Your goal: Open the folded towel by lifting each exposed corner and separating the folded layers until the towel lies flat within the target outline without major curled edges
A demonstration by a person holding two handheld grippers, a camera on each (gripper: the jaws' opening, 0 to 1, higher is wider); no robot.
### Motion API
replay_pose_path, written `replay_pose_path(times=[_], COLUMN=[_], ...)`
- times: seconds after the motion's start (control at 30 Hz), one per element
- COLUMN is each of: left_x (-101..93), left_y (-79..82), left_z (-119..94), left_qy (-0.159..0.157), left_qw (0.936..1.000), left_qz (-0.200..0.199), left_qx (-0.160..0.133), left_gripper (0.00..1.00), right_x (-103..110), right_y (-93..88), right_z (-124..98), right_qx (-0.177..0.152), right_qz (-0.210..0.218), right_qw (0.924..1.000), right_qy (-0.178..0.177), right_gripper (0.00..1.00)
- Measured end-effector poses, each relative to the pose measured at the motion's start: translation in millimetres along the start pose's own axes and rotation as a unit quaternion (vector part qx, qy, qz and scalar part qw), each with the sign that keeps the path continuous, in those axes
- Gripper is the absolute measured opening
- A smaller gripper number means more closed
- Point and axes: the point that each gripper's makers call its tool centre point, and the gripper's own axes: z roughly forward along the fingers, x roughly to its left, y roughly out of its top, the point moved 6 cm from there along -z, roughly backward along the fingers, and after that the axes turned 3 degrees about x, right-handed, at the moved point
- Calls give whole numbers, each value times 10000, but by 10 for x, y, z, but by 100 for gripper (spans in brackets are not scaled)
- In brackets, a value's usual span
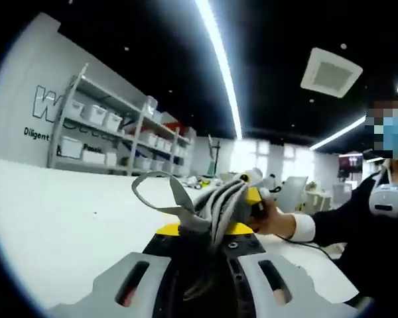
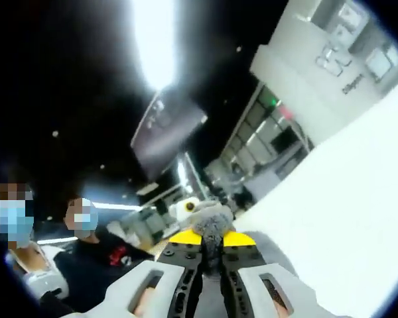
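Above the white bench (image 1: 66,225), both the left gripper (image 1: 215,228) and right gripper (image 2: 211,246) pinch the grey towel (image 1: 219,202); it looks soft and limp, best gripped at corners.

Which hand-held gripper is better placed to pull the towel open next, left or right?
Probably left. The left hand-held gripper pinches bunched towel with a loose fold hanging free; the right hand-held gripper grips just a small tuft.

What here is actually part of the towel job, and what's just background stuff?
Part of the job:
- grey towel, bunched up
- left claw, shut on the towel
- right claw, shut on the towel
- white table

Just around:
- shelving with white bins
- ceiling vent
- light strip
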Motion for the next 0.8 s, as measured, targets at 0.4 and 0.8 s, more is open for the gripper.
replay_pose_path(times=[0.4, 0.8], left_x=[222, 459], left_y=[-4, 128], left_z=[48, 31], left_qy=[416, 1241], left_qw=[9985, 9872], left_qz=[308, 998], left_qx=[-190, 0], left_gripper=[14, 12], right_x=[-369, -575], right_y=[157, 178], right_z=[34, 194], right_qx=[-248, -377], right_qz=[-938, -2122], right_qw=[9914, 9633], right_qy=[-873, -1600], right_gripper=[2, 2])
